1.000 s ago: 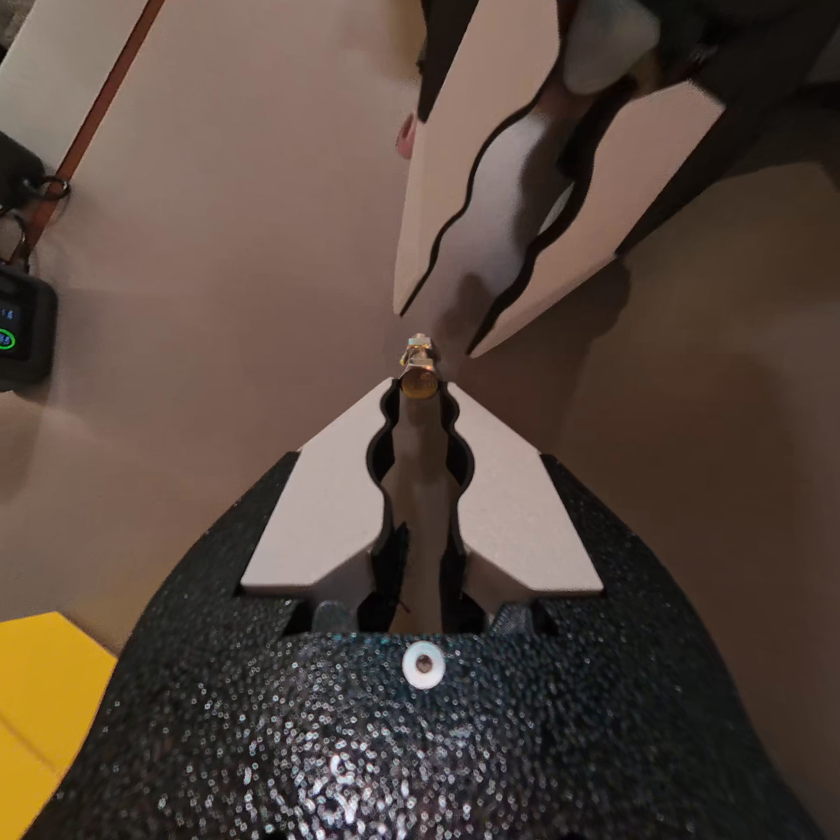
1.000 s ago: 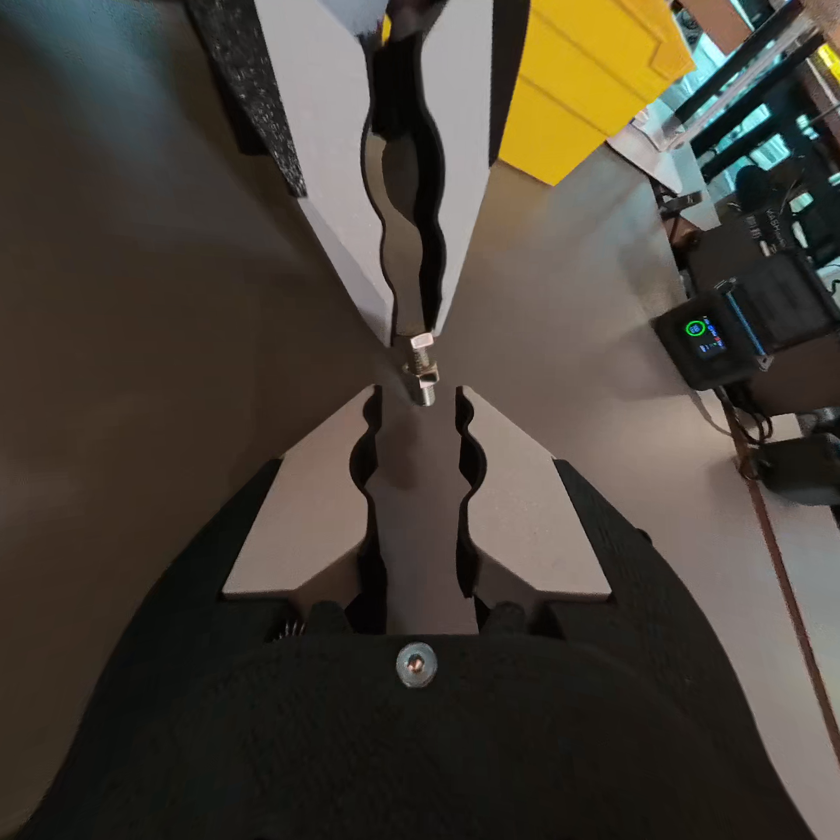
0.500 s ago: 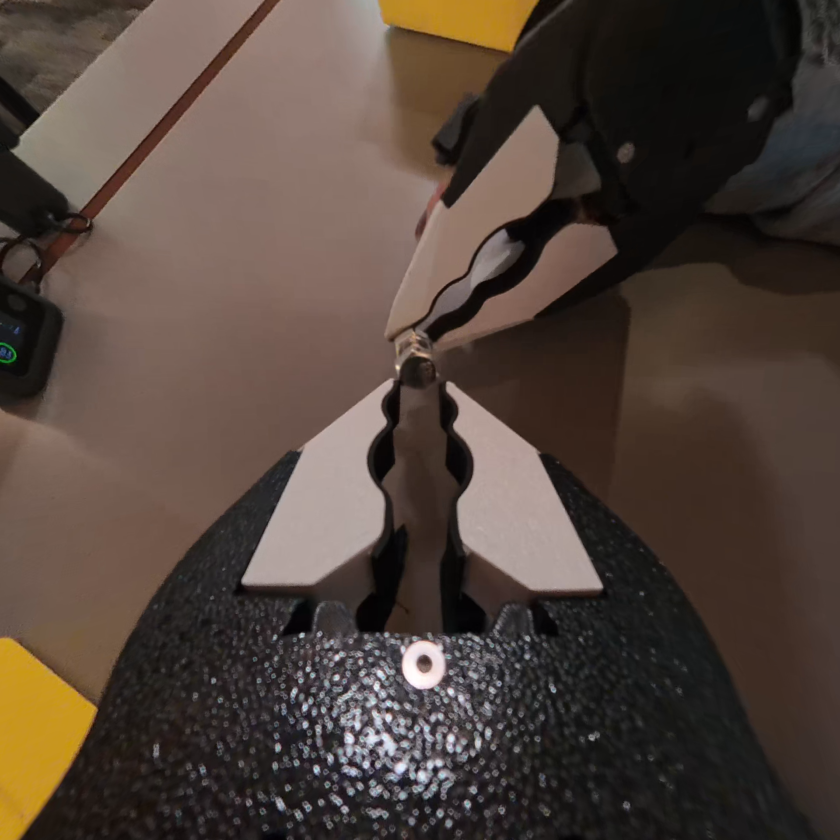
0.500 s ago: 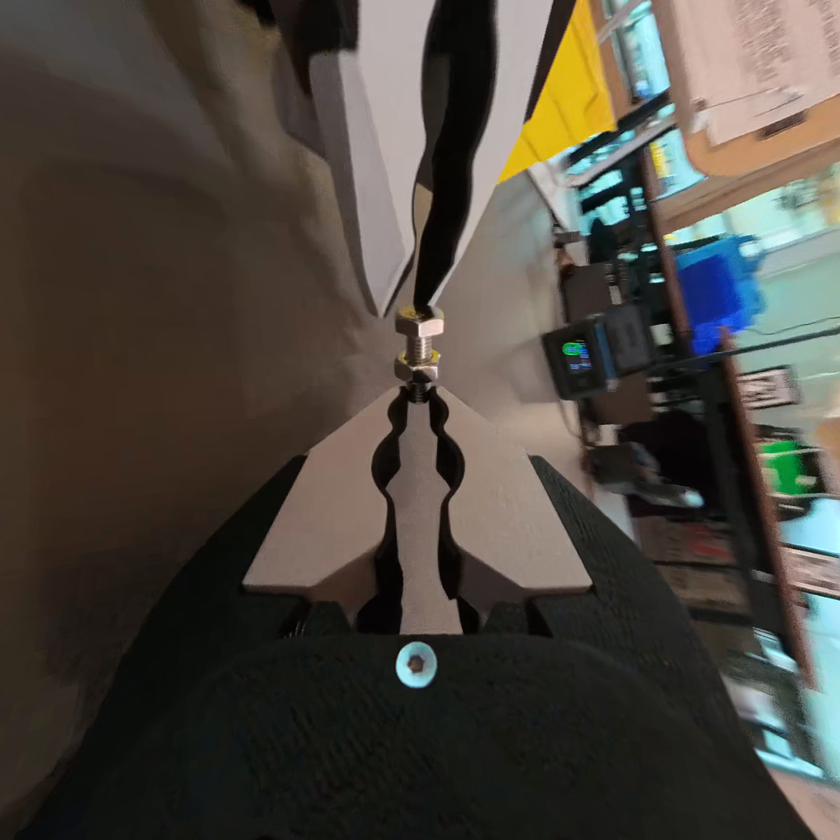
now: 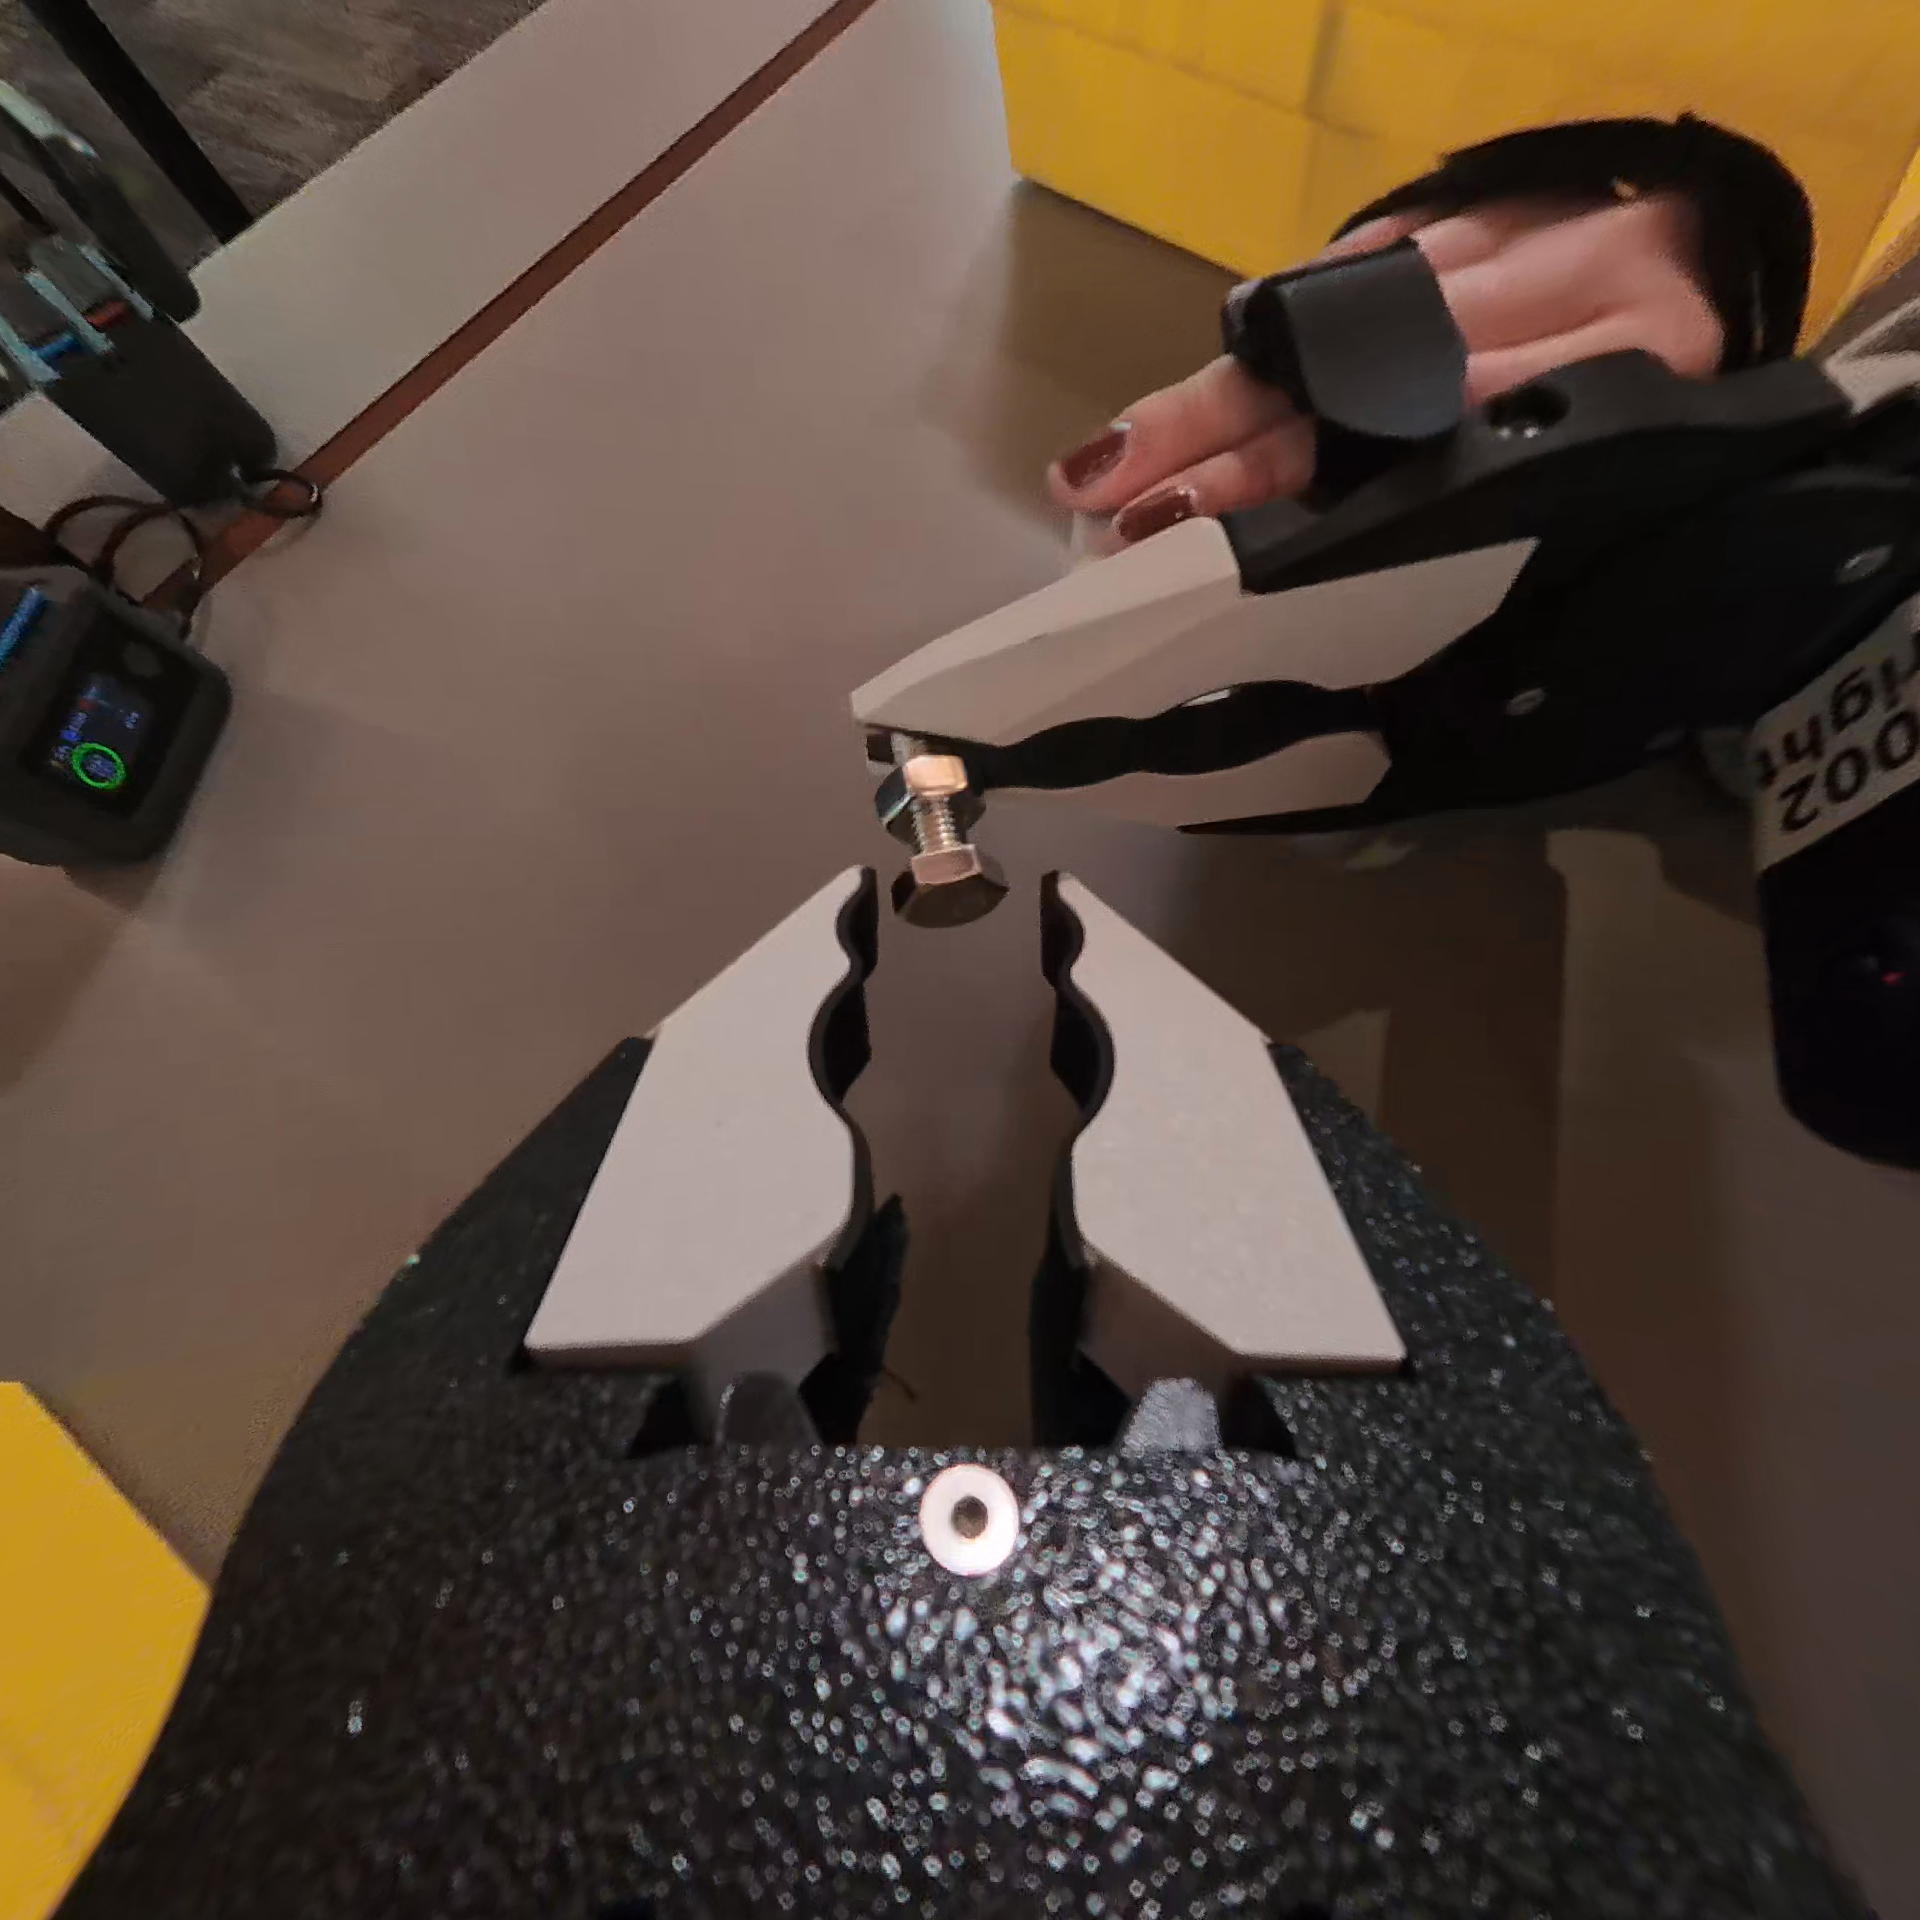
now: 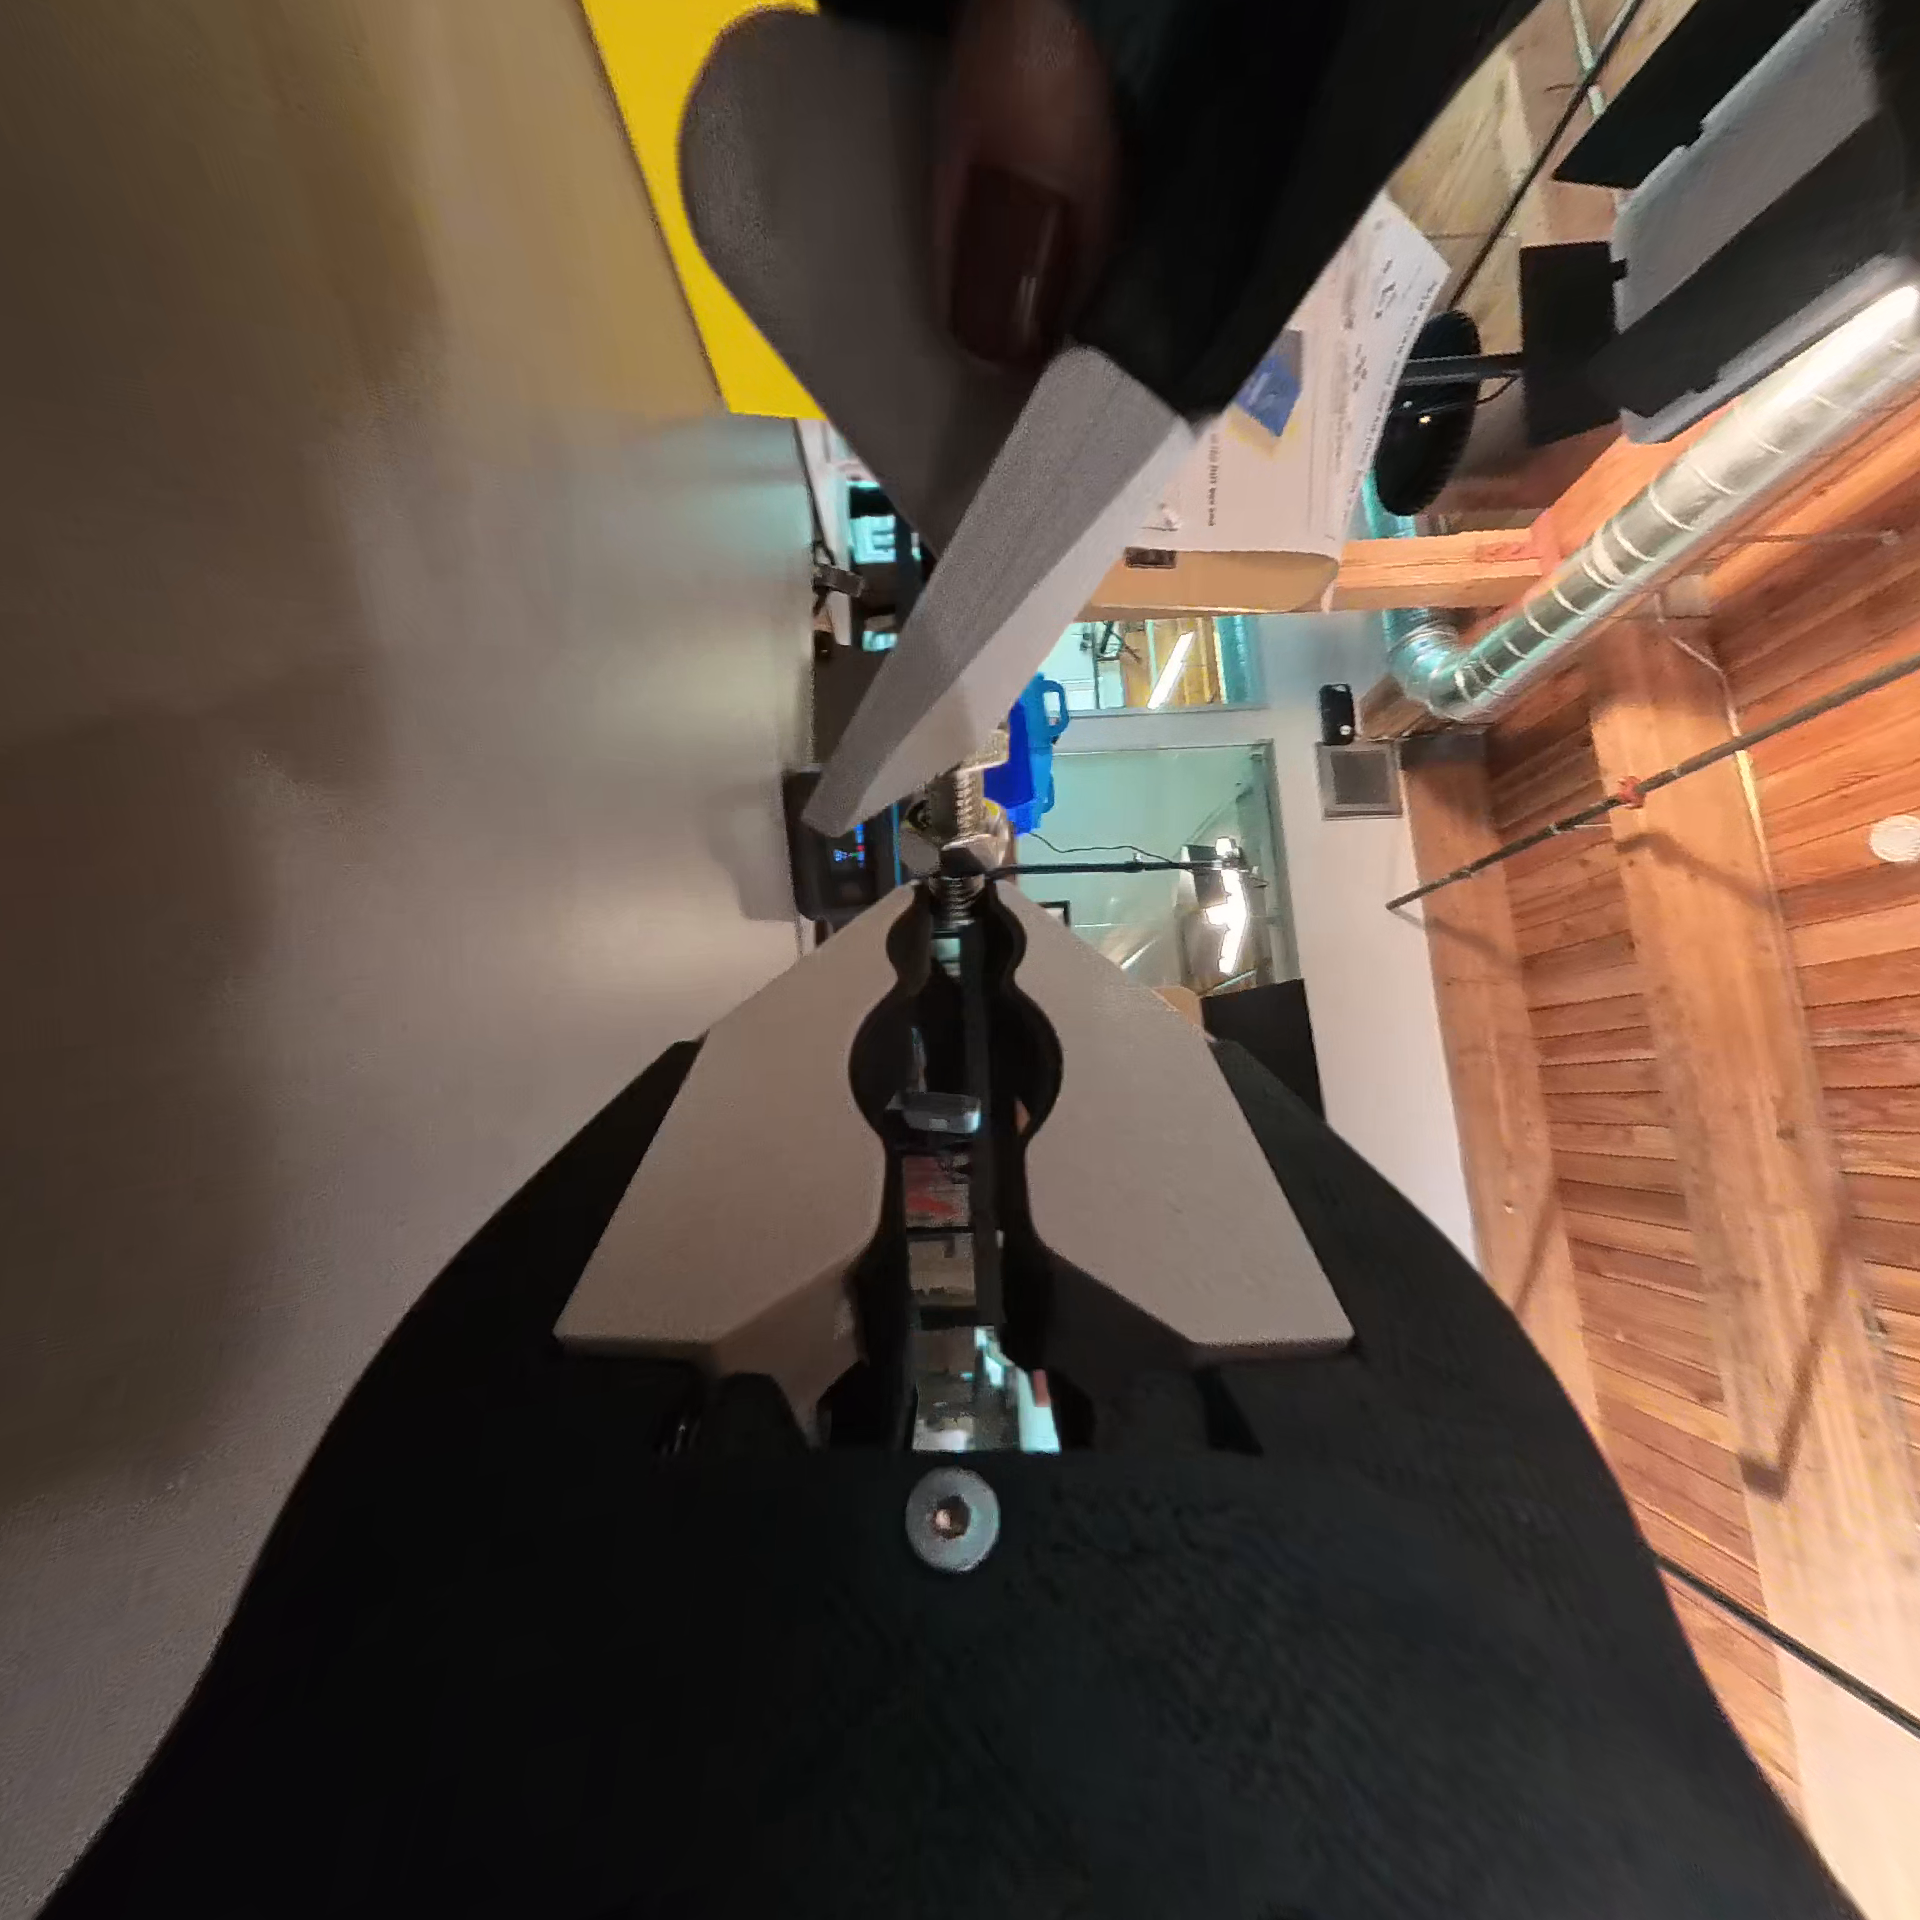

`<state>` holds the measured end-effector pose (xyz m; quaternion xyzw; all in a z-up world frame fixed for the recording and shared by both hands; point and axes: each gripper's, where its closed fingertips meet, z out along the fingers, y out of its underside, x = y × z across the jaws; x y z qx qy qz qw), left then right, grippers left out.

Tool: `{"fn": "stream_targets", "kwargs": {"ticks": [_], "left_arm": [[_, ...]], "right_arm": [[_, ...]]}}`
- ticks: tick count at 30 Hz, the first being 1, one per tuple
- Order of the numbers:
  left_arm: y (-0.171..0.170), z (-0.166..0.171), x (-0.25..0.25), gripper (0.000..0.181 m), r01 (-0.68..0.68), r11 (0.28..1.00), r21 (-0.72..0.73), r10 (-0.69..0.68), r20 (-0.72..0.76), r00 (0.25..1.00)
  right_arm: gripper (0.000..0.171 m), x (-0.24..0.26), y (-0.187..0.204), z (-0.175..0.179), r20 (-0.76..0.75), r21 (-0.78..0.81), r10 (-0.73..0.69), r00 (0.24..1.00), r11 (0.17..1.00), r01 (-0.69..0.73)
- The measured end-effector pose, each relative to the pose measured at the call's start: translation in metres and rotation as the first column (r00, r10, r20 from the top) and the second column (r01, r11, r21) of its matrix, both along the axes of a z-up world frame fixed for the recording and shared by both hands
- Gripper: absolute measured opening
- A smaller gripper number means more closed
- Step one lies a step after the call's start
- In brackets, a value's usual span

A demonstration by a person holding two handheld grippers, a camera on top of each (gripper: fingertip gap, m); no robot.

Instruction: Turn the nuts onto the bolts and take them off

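Note:
A small steel bolt [image 5: 933,831] with a nut [image 5: 932,777] on its thread hangs in the air over the table. My right gripper [image 5: 883,743] comes in from the right and is shut on the bolt's threaded end. My left gripper [image 5: 956,883] is open, and the bolt's hex head [image 5: 948,899] sits between its fingertips without touching them. In the right wrist view my right gripper [image 6: 956,904] pinches the thread, the nut [image 6: 966,857] sits just past its tips, and one left finger [image 6: 966,644] covers the bolt's head.
The beige table [image 5: 623,520] lies below. Yellow boxes stand at the far side [image 5: 1195,94] and at the near left [image 5: 62,1558]. A black device with a lit screen [image 5: 94,727] lies at the left. A person's hand [image 5: 1195,468] holds the right gripper. Both grippers' tips are close together, under 4 cm apart.
My right gripper closed on the bolt's threaded end and swung round to the right with it. My left gripper, which held the bolt's head, has opened and let it go.

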<state>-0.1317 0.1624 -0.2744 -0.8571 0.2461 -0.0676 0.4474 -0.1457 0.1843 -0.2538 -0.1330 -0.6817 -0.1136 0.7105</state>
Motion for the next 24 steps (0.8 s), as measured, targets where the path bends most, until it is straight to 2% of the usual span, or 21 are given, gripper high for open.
{"fn": "stream_targets", "kwargs": {"ticks": [1,5,10,20,24], "left_arm": [[0.000,0.001,0.001,0.029,-0.006,1.000,-0.011,0.006,0.033,0.999],[-0.002,0.012,0.007,0.026,0.004,1.000,-0.017,-0.001,0.219,0.976],[-0.005,0.031,0.010,0.022,0.025,0.999,-0.027,-0.009,0.465,0.885],[-0.005,0.027,0.010,0.017,0.015,0.997,-0.080,0.029,0.530,0.848],[-0.006,0.024,0.010,0.016,0.015,0.998,-0.064,0.018,0.489,0.872]], "right_arm": [[0.007,0.001,0.000,0.003,-0.018,0.009,0.001,1.000,1.000,-0.001],[0.007,0.004,-0.002,0.015,-0.078,0.043,0.007,0.997,0.999,-0.003],[0.007,0.005,-0.002,0.017,-0.093,0.059,0.005,0.996,0.998,0.000],[0.007,0.004,0.001,0.016,-0.090,0.068,-0.002,0.996,0.998,0.008],[0.007,0.004,0.002,0.015,-0.093,0.047,0.002,0.996,0.999,0.003]]}}
